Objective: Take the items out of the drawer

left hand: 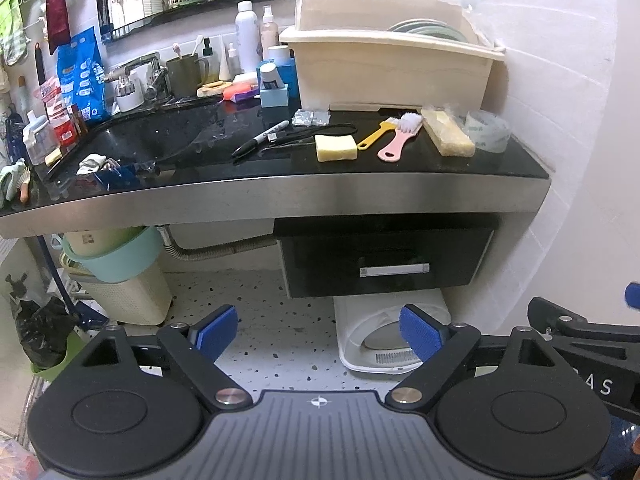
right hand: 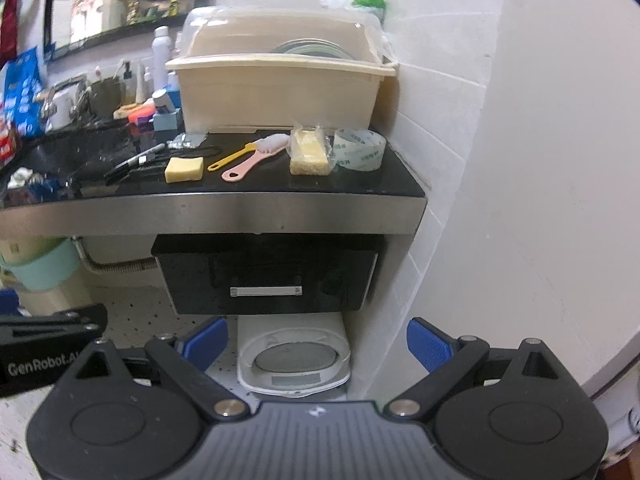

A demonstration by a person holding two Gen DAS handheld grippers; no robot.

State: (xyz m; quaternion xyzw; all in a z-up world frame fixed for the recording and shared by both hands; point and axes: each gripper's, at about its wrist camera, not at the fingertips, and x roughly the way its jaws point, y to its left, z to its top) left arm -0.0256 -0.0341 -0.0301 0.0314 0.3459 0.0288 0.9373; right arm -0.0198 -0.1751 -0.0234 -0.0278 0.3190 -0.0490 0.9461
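Drawer (right hand: pixel 266 280) sits shut under the right end of the black countertop (right hand: pixel 360 184), tucked close to the tiled wall, with a small silver handle (right hand: pixel 266 291) in the middle of its glossy black front. Both tongs hang back well clear of it: the left gripper (left hand: pixel 320 334) and the right gripper (right hand: pixel 316 342) are spread wide with nothing between their blue pads (right hand: pixel 428 344).

So what can go sideways, as I see it:

- That handle looks slim and shallow. If the fingers come in off-center, I'd bet they slip off the glossy front instead of hooking it.
- The white scale (right hand: pixel 294 360) sits on the floor right below the drawer. Dip too low on the approach and a finger could knock it.
- The wall is just beside the drawer's right edge, so the right gripper has little room to swing.
- The counter lip overhangs the drawer. Lifting anything out too steeply might bump the steel edge, or nudge the soap bar (right hand: pixel 184 169), the brushes or the tape roll (right hand: pixel 359 149) near the front.

Can't tell what's inside yet.
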